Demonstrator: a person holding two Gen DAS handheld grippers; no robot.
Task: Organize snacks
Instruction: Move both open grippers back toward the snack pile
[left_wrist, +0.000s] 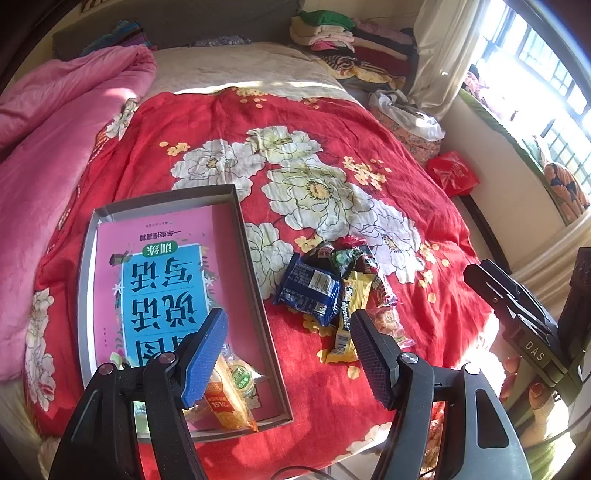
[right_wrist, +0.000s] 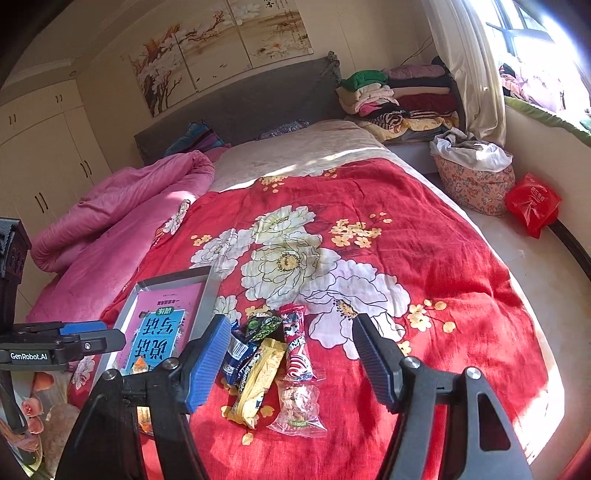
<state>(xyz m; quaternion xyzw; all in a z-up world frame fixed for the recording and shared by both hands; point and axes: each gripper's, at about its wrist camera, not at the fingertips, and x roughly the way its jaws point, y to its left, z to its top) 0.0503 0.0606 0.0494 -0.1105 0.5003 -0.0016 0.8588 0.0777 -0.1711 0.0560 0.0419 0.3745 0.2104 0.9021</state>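
Two black gripper arms fill the bottom of each wrist view. Left gripper (left_wrist: 290, 354) hangs with its fingers parted and empty, above the near right corner of a shallow grey box (left_wrist: 255, 295) lying on the bed. Inside that box, at the near end, sit two wrapped snacks (left_wrist: 231, 391) — one orange, one clear with a green label — on top of a pink and blue book (left_wrist: 162, 280). Right gripper (right_wrist: 291, 356) also has its fingers spread with nothing between them, aimed down at a loose pile of snacks (right_wrist: 273, 365) just right of the box on the red flowered bedspread (right_wrist: 443, 258): a yellow packet (right_wrist: 256, 380), a blue packet (right_wrist: 236, 358), a red and white stick (right_wrist: 295, 347), a clear bag (right_wrist: 298, 404) and a green one (right_wrist: 264, 326).

Sorting looks partly done — some snacks boxed, most still outside. Next, the right gripper likely needs to drop onto one packet, perhaps the clear bag or yellow one nearest it, and close.

Farther off lie a pink quilt (right_wrist: 122, 206), folded clothes (right_wrist: 399, 96) and a sunlit window.
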